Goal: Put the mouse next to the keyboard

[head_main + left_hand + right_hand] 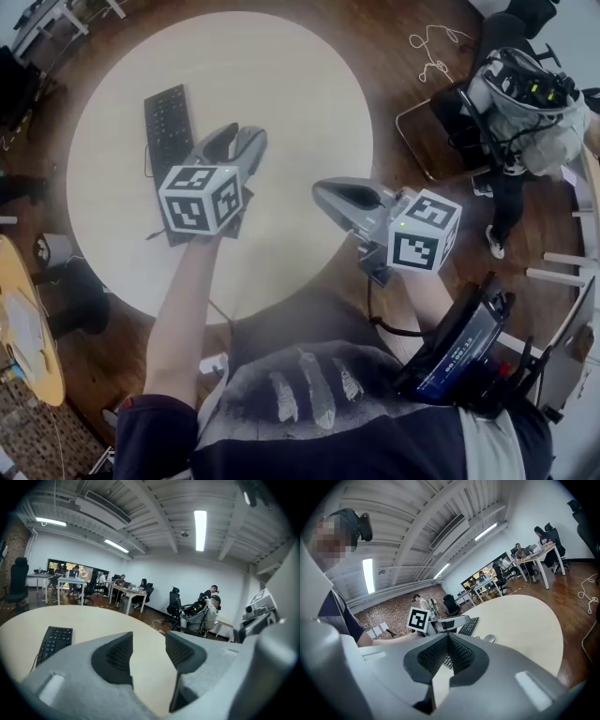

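Observation:
A black keyboard (pixel 169 122) lies on the left part of the round pale table (pixel 300 84). In the right gripper view a small grey mouse (pixel 489 638) rests on the table just beside the keyboard (pixel 468 626). In the head view the mouse is hidden beneath my left gripper (pixel 234 142). That gripper hangs above the table right of the keyboard (pixel 54 641), its jaws open and empty (pixel 149 648). My right gripper (pixel 328 194) hovers over the table's near right edge, shut with nothing in it (pixel 448 641).
A chair loaded with a grey backpack (pixel 525 94) stands on the wooden floor at the right, with a loose white cable (pixel 436 47) near it. A yellow table (pixel 28 328) sits at the far left. Desks, chairs and seated people (pixel 131 585) fill the room beyond.

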